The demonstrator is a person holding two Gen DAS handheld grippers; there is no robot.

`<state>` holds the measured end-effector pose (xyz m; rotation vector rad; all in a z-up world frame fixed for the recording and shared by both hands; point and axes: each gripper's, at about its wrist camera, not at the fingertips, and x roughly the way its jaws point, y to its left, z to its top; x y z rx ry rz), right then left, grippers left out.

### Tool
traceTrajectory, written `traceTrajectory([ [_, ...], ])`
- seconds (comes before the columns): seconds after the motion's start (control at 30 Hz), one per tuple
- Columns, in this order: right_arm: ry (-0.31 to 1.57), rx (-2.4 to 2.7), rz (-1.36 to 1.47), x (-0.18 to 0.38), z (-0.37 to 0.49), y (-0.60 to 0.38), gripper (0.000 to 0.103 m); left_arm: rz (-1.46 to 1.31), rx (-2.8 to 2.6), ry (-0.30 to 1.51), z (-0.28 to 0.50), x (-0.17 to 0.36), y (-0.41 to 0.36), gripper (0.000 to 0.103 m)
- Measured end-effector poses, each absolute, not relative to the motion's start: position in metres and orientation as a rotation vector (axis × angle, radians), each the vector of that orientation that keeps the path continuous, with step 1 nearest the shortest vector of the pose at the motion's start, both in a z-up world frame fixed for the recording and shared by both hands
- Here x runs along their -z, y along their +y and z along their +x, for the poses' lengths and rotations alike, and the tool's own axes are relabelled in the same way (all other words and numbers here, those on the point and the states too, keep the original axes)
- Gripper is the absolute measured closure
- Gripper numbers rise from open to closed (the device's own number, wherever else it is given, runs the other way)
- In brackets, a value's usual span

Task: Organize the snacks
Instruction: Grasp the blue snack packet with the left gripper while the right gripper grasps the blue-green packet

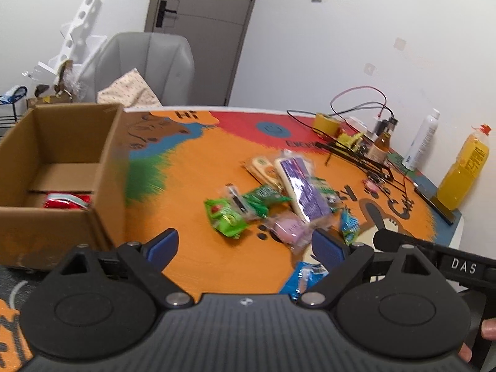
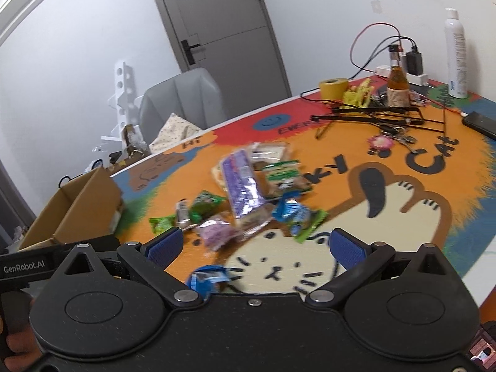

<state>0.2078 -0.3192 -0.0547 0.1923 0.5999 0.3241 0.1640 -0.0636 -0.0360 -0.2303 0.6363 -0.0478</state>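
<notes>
While hovering over the snack pile [image 1: 279, 198], left gripper [image 1: 245, 248] and right gripper [image 2: 257, 248] both spread wide, empty. Box [image 1: 62, 167] at left, holding one red pack [image 1: 66, 201]. Likely to pinch two overlapping wrappers, or perhaps skid the purple pack [image 2: 241, 183].

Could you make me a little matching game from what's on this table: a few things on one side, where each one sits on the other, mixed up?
Things:
1. red packet
2. long purple packet
3. yellow tape roll
4. orange drink bottle

Places:
A. at the table's far edge, beside the tangled cables
B. inside the cardboard box
C. at the table's right edge, next to the white spray can
D. on top of the snack pile in the middle

Pairs: 1-B, 2-D, 3-A, 4-C
</notes>
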Motion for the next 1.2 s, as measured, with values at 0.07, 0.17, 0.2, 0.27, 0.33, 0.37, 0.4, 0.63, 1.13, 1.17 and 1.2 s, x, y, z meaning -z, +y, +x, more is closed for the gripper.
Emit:
traceTrajectory([
  [0.07,0.608,-0.324,0.193,0.058,0.211,-0.323,0.002,-0.233,0.055,0.649,0.168,0.041,-0.070,0.012],
  [0.17,0.615,-0.327,0.192,0.062,0.214,-0.329,0.007,-0.235,0.081,0.668,0.175,0.048,-0.080,0.016],
  [0.2,0.616,-0.328,0.192,0.063,0.215,-0.331,0.009,-0.233,0.089,0.674,0.177,0.049,-0.084,0.017],
  [0.27,0.624,-0.325,0.195,0.067,0.220,-0.335,0.013,-0.229,0.104,0.687,0.182,0.053,-0.091,0.021],
  [0.33,0.632,-0.325,0.199,0.071,0.224,-0.340,0.018,-0.227,0.118,0.703,0.188,0.058,-0.099,0.025],
  [0.37,0.636,-0.326,0.202,0.073,0.226,-0.342,0.020,-0.226,0.124,0.712,0.191,0.060,-0.102,0.028],
  [0.4,0.641,-0.325,0.207,0.075,0.228,-0.344,0.021,-0.226,0.128,0.722,0.193,0.063,-0.105,0.030],
  [0.63,0.656,-0.334,0.208,0.086,0.239,-0.351,0.025,-0.224,0.156,0.777,0.207,0.087,-0.124,0.043],
  [1.13,0.652,-0.353,0.209,0.093,0.266,-0.339,0.027,-0.182,0.153,0.784,0.217,0.090,-0.118,0.077],
  [1.17,0.648,-0.352,0.208,0.093,0.267,-0.338,0.027,-0.184,0.148,0.780,0.218,0.089,-0.117,0.077],
  [1.2,0.645,-0.351,0.206,0.092,0.268,-0.337,0.027,-0.188,0.142,0.777,0.219,0.088,-0.115,0.077],
])
